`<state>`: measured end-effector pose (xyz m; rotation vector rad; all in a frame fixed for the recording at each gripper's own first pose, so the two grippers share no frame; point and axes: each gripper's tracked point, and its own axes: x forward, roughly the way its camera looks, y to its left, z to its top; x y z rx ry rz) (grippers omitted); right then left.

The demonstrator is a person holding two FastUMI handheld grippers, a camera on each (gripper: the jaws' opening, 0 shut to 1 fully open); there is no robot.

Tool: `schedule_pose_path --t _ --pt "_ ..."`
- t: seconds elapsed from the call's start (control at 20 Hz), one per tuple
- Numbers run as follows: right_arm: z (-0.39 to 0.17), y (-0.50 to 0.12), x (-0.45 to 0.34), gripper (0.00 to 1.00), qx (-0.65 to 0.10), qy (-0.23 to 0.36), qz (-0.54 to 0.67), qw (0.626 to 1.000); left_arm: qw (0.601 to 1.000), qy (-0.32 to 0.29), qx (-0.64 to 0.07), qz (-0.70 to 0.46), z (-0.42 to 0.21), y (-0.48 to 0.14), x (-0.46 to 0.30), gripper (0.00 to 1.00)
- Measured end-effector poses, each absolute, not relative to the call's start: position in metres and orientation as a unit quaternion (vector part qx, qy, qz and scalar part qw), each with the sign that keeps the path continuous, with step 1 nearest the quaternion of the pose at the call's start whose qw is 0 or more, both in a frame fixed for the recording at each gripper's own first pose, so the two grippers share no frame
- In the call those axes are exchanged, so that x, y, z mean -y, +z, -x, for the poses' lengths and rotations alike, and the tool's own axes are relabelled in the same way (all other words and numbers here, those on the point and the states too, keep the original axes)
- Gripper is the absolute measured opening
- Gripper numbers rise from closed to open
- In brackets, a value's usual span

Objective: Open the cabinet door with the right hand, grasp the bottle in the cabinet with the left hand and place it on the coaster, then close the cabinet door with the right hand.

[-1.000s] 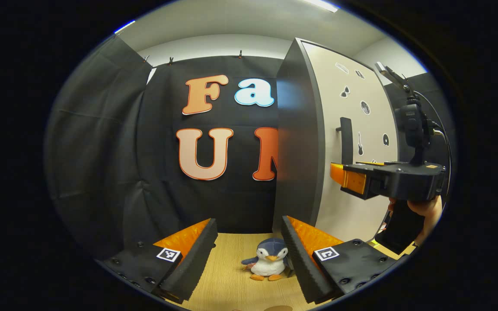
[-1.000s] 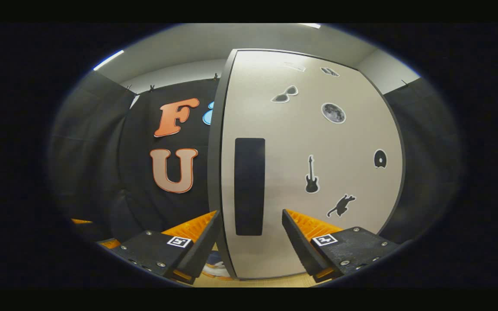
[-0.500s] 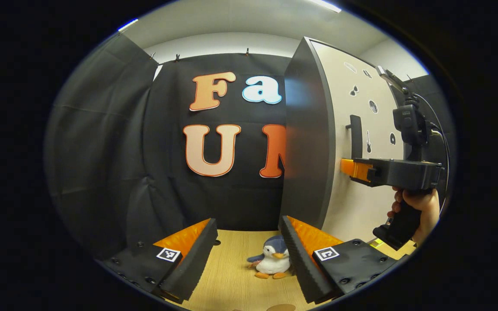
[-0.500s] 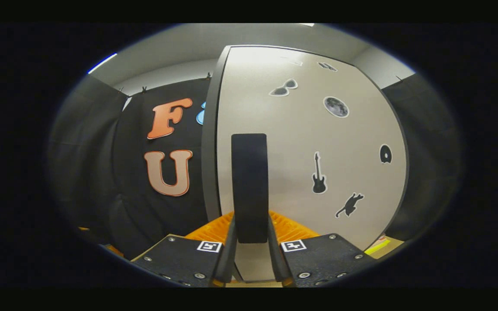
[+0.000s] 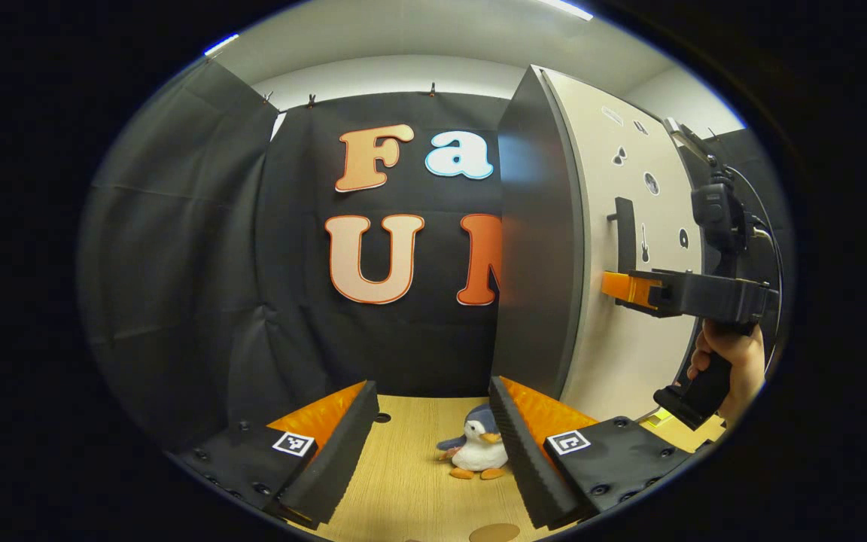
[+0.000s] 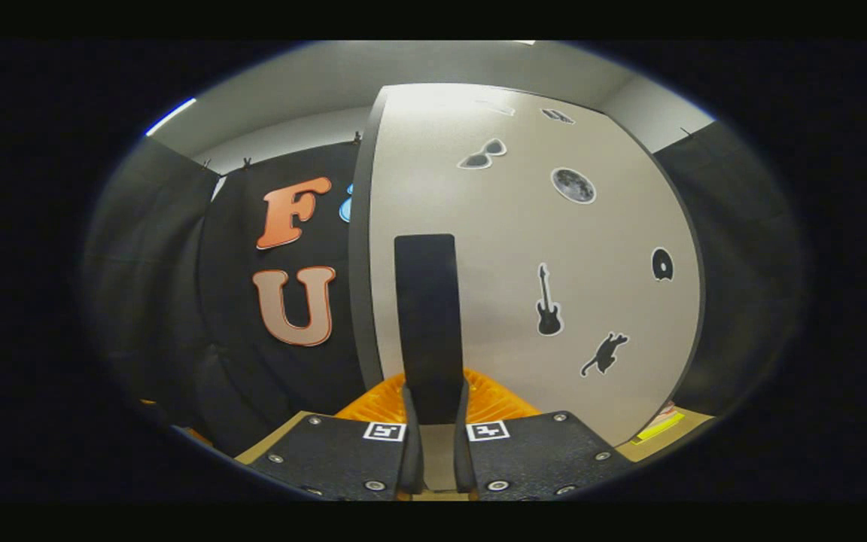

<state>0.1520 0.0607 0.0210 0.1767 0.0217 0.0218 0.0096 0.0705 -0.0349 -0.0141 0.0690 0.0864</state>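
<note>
Clamping the dark vertical door handle (image 6: 427, 324), the right tongs (image 6: 431, 452) have both fingers pressed against its lower end in the right gripper view, so the grasp for the first step is made. The cabinet door (image 6: 554, 248) (pale, with small stickers) appears shut or barely off its frame; the pull itself is judged not yet done. The left tongs (image 5: 427, 444) hang wide and empty above the wooden surface (image 5: 403, 482), beside a plush penguin (image 5: 475, 452). A round brown edge at the bottom, likely the coaster (image 5: 495, 533), lies on the surface below them. The bottle is presumably behind the door. Fetching, placing and closing all remain.
</note>
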Motion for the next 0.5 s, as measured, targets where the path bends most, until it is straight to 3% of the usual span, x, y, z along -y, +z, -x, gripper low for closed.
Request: schedule_pose_path --t 0.2,0.5 --pt "-0.14 0.024 -0.053 0.15 -0.003 -0.007 -0.085 0.996 0.999 0.033 -0.039 0.0 -0.01 -0.032 -0.067 0.99" --pt "-0.105 0.031 -0.048 0.13 -0.01 0.022 -0.094 0.995 1.0 0.018 -0.025 0.002 -0.01 -0.021 -0.038 0.99"
